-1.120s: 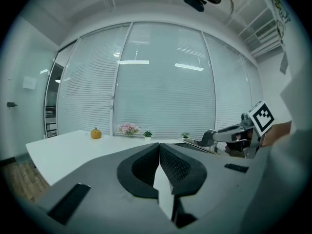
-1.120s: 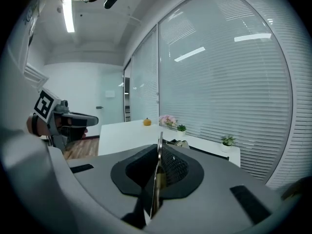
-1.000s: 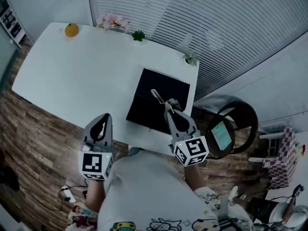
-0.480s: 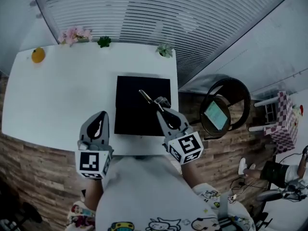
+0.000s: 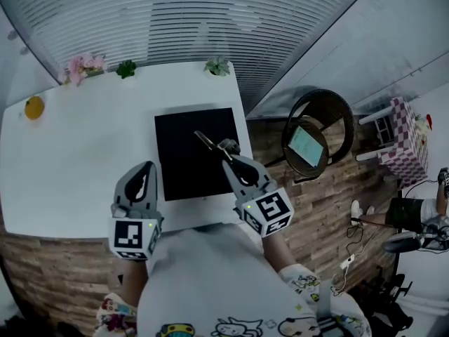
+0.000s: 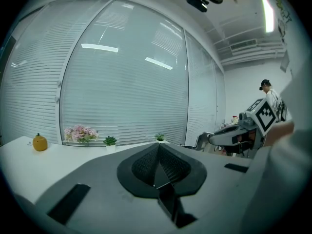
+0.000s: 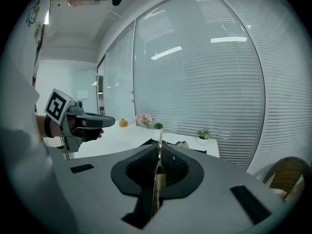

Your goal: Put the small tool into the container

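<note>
My right gripper (image 5: 230,157) pinches the slim, silvery metal tool (image 5: 206,140) between ribbed black pads, held over the flat, matte black square container (image 5: 179,174). My left gripper (image 5: 143,177) is pressed together with nothing in it.

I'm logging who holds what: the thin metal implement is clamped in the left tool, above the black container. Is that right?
No. The thin metal implement is clamped in the right tool, not the left tool, whose jaws are shut on nothing. The right gripper view shows it between those jaws; it is above the black container.
</note>
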### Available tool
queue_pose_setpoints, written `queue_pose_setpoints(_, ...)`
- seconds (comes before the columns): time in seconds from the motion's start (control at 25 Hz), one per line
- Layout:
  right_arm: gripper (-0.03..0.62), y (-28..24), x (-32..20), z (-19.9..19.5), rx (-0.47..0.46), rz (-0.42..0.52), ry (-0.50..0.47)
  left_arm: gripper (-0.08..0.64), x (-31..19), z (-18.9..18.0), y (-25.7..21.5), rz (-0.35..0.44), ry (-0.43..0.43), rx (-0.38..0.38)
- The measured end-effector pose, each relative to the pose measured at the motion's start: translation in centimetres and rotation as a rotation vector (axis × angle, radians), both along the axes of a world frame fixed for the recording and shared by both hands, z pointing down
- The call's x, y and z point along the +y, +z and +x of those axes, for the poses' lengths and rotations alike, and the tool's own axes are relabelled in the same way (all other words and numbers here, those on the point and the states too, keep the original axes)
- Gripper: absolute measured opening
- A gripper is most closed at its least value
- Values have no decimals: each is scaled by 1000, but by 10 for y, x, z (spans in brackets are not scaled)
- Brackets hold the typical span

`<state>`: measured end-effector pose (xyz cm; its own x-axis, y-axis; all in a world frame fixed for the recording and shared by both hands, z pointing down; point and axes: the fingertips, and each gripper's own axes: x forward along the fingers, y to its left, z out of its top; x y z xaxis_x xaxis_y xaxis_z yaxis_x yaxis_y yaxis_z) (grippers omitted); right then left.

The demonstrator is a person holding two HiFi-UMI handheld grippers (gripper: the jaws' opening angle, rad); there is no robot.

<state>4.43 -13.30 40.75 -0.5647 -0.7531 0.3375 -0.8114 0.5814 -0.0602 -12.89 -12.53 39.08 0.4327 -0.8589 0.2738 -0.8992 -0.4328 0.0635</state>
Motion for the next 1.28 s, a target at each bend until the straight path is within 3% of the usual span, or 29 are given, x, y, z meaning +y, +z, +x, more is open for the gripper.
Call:
queue_pose_setpoints(0.64,20,6,6,1,-9,-33,-25,5,3,16,7,-22,48,25)
queue_pose_setpoints(1.28,20,36,10,-13,-31,-146,-158,5,4,21,31,-84,64,22)
